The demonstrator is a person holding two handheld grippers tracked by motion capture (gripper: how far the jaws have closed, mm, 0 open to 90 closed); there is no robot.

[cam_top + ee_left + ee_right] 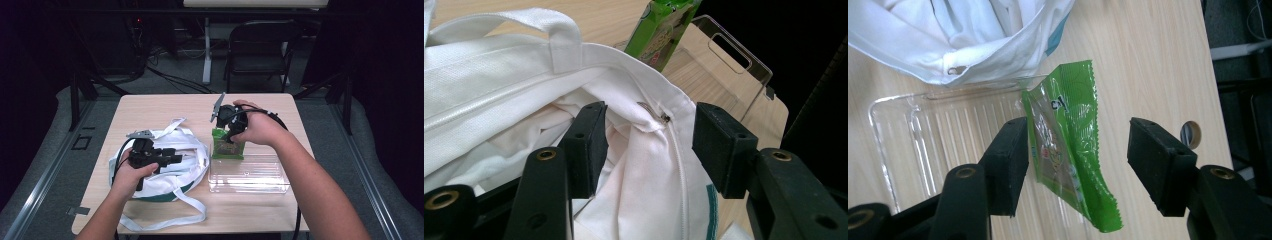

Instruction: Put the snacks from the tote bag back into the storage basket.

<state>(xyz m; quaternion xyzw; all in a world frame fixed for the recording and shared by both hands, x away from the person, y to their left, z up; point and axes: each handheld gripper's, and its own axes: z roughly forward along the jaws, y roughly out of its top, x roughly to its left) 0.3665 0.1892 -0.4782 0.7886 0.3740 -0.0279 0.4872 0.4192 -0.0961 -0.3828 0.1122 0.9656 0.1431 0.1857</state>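
A white tote bag (192, 172) with long straps lies on the left half of the wooden table (160, 107). My left gripper (175, 159) hovers at its mouth, jaws open. In the left gripper view the bag's rim (644, 85) with its zipper end runs between the left gripper's (649, 135) pads. A green snack packet (227, 149) stands at the far left corner of a clear plastic tray (250, 177). My right gripper (231, 134) points down over it. In the right gripper view the packet (1068, 130) sits between the open jaws of the right gripper (1078, 145), beside one pad and clear of the other.
The bag (973, 40) lies right beside the tray (948, 135), touching its left edge. One strap (165, 220) trails toward the table's near edge. A round hole (1190, 134) shows in the tabletop. A dark chair (260, 45) stands beyond the table.
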